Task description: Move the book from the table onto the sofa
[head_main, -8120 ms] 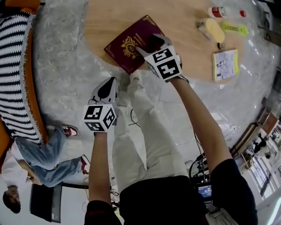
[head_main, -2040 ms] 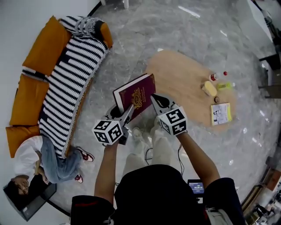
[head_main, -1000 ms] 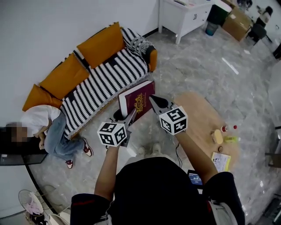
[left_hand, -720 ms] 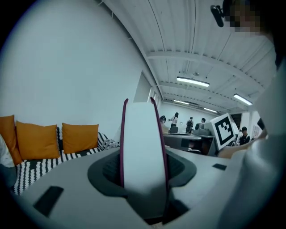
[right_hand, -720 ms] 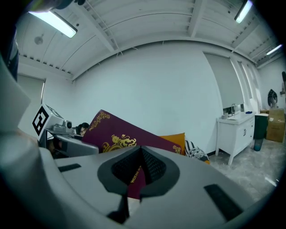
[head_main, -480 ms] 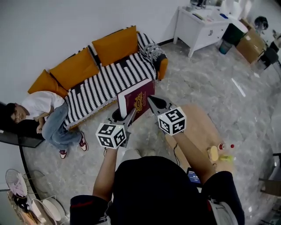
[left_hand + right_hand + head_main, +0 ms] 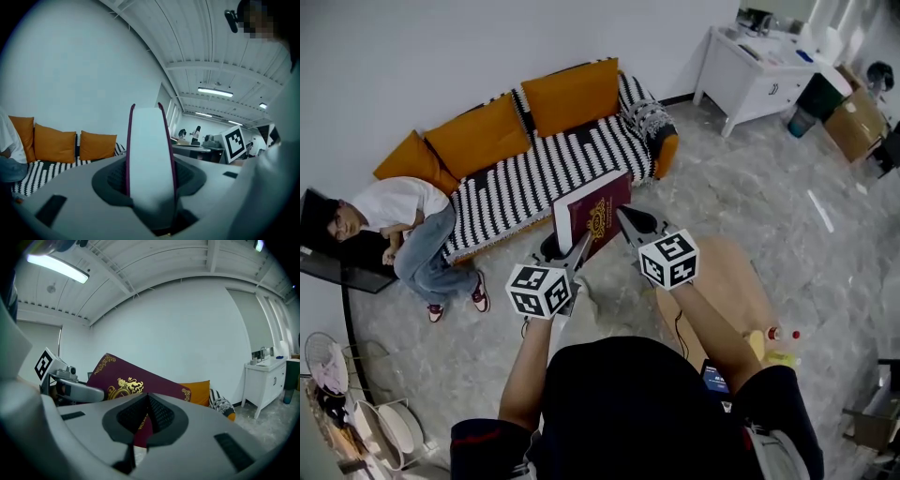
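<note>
The book has come up off the table, where it lay flat a few seconds ago, and I am now carrying it in both grippers with the table behind my right arm.

Nearest me, the left gripper is clamped across the book's thickness at its lower edge; in the left gripper view the pale page block stands upright between the jaws, maroon covers on either side. The right gripper has its jaws pressed together on the thin edge of the maroon cover, with the gold crest showing just above them.

The book stands tilted in the air, front cover facing up toward me, over the marble floor between the table and the sofa. It is near the sofa's striped seat but not yet on it.

Farther off, orange cushions line the sofa's back. A person sits on the floor at its left end. A white cabinet stands against the far wall.
</note>
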